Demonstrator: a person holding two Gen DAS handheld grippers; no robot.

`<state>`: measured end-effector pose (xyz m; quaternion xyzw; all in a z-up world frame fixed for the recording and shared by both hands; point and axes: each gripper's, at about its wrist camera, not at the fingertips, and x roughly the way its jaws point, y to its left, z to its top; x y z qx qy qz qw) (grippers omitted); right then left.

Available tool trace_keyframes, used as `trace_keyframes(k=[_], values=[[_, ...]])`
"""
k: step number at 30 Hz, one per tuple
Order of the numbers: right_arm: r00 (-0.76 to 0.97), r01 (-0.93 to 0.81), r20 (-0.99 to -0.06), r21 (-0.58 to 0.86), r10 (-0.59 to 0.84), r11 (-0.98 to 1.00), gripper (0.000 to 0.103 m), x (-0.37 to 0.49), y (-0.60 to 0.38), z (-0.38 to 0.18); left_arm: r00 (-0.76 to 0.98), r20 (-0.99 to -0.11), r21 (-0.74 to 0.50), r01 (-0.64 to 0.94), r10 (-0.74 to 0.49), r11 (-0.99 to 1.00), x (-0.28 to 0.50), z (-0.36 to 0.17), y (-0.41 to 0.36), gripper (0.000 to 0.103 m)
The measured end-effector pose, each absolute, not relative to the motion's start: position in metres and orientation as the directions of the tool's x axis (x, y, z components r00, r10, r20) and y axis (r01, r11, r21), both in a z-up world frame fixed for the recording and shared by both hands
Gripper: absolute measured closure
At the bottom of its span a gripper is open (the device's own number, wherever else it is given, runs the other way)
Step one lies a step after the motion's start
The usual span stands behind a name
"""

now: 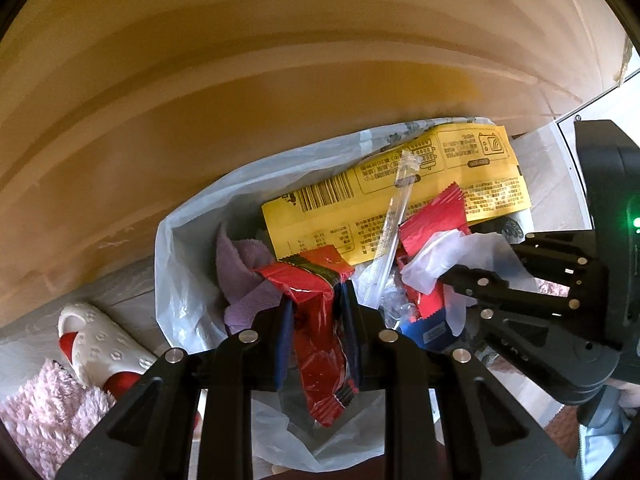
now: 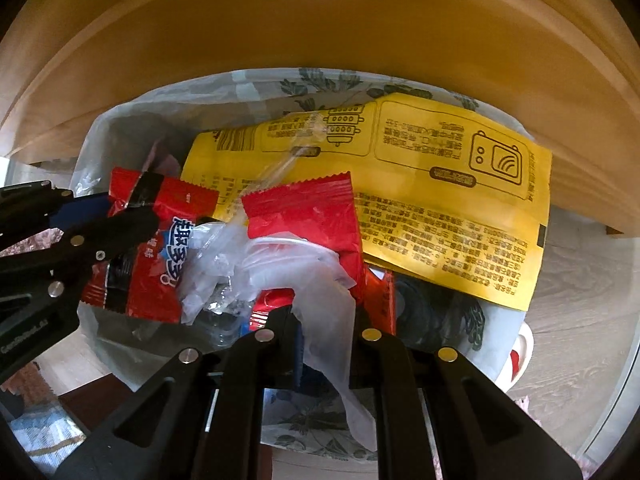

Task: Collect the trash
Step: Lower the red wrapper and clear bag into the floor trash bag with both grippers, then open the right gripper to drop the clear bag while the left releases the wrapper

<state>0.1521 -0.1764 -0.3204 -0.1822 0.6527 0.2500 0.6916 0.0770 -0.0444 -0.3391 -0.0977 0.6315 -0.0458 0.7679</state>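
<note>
A white plastic trash bag (image 1: 180, 248) (image 2: 104, 128) stands open below both grippers. It holds a yellow printed packet (image 1: 400, 200) (image 2: 440, 208), a purple cloth (image 1: 240, 276), a clear plastic tube (image 1: 394, 224) and a red wrapper (image 1: 432, 220) (image 2: 304, 216). My left gripper (image 1: 316, 300) (image 2: 128, 210) points down over the bag, shut on a red snack wrapper (image 1: 320, 344) (image 2: 160, 260). To its right, my right gripper (image 2: 324, 312) (image 1: 480, 262) is shut on a thin white plastic film (image 2: 328, 344) (image 1: 460, 248) that hangs over the trash.
A curved wooden furniture edge (image 1: 280, 60) (image 2: 360, 32) rises just behind the bag. On the grey wood-look floor left of the bag lie a white and red slipper (image 1: 104, 344) and a pink fluffy rug (image 1: 44, 412).
</note>
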Motion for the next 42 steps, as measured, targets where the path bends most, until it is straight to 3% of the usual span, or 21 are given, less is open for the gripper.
trace_keyframes(k=[8, 10, 12, 19, 21, 25, 33, 40, 42], values=[[0.022, -0.594, -0.993, 0.077, 0.112, 0.801, 0.090, 0.146, -0.175, -0.314, 0.191, -0.955, -0.242, -0.066, -0.225, 0.968, 0.077, -0.339, -0.034, 0.081], [0.028, -0.599, -0.993, 0.073, 0.112, 0.797, 0.084, 0.146, -0.174, -0.313, 0.197, -0.953, -0.247, -0.062, -0.231, 0.967, 0.076, -0.337, -0.033, 0.081], [0.044, -0.611, -0.992, 0.069, 0.121, 0.788, 0.064, 0.143, -0.173, -0.308, 0.198, -0.952, -0.250, -0.059, -0.234, 0.966, 0.076, -0.334, -0.031, 0.081], [0.071, -0.613, -0.988, 0.068, 0.140, 0.787, 0.060, 0.136, -0.172, -0.295, 0.223, -0.944, -0.260, -0.048, -0.243, 0.965, 0.075, -0.318, -0.026, 0.077], [0.075, -0.611, -0.986, 0.075, 0.152, 0.788, 0.053, 0.137, -0.174, -0.289, 0.230, -0.942, -0.263, -0.053, -0.244, 0.963, 0.073, -0.315, -0.024, 0.070], [0.090, -0.605, -0.981, 0.084, 0.172, 0.792, 0.049, 0.134, -0.180, -0.281, 0.260, -0.938, -0.250, -0.057, -0.228, 0.966, 0.070, -0.302, -0.027, 0.067], [0.144, -0.602, -0.969, 0.077, 0.202, 0.795, 0.021, 0.125, -0.183, -0.266, 0.309, -0.927, -0.246, -0.068, -0.214, 0.967, 0.065, -0.282, -0.023, 0.050], [0.184, -0.592, -0.961, 0.059, 0.206, 0.804, 0.013, 0.119, -0.188, -0.256, 0.357, -0.912, -0.256, -0.112, -0.202, 0.960, 0.056, -0.268, -0.015, 0.030], [0.190, -0.591, -0.959, 0.059, 0.210, 0.804, 0.013, 0.118, -0.192, -0.256, 0.372, -0.904, -0.268, -0.111, -0.210, 0.957, 0.053, -0.264, -0.013, 0.020]])
